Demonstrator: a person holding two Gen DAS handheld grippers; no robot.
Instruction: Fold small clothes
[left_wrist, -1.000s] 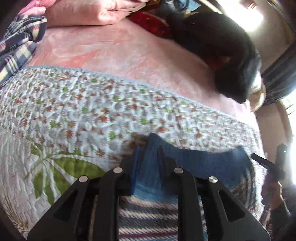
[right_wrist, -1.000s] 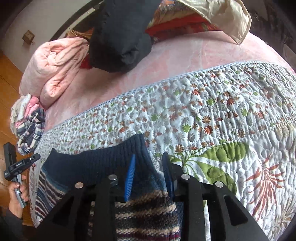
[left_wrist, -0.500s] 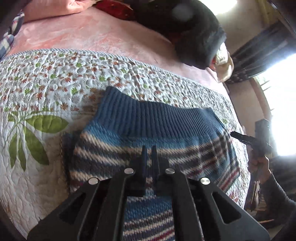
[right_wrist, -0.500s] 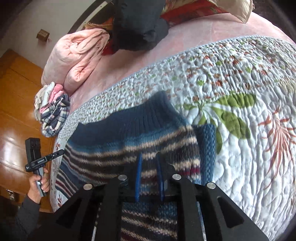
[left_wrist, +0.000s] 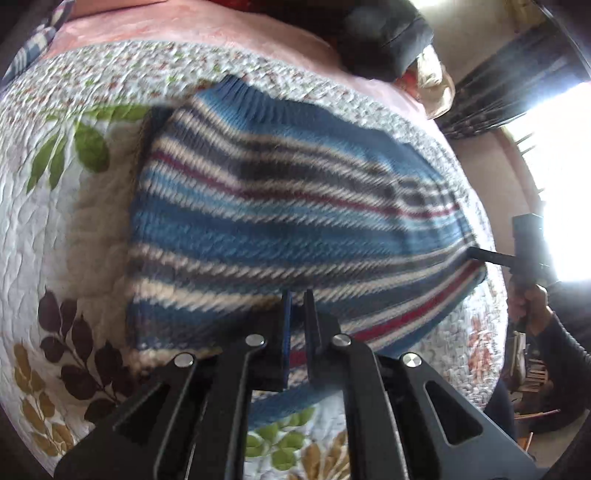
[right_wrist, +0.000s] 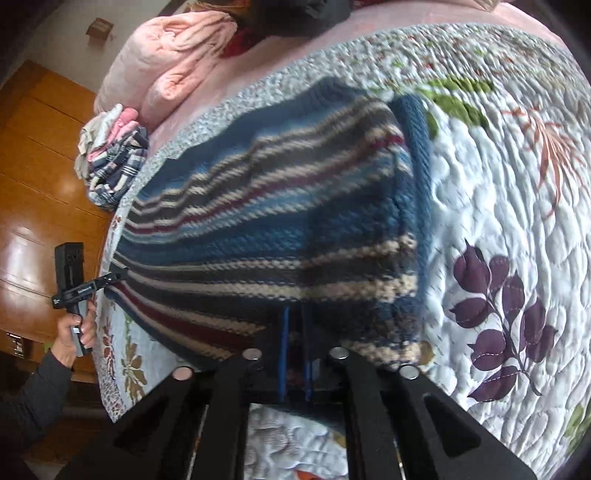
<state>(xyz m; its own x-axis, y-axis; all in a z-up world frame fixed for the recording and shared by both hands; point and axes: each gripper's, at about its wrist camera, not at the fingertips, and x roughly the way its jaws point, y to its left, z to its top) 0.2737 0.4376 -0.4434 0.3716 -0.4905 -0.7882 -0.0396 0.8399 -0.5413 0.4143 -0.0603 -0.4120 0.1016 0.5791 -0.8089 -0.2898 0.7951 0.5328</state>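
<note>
Striped sweater (left_wrist: 280, 218) on floral quilt (right_wrist: 517, 206), seemingly clamped in both jaws.

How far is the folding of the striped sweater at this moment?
Done: a sleeve already lies tucked along the side of the striped sweater, on the quilt. In hand: the left tool and the right tool each pinch its near edge, lifted off the quilt. Left: bringing that edge across to the ribbed hem, and the pile of clothes beyond looks unfolded.

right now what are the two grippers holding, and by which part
Both hold the striped knit sweater. The left gripper and right gripper are each shut on its near edge, at opposite ends, above the floral quilt.
</note>
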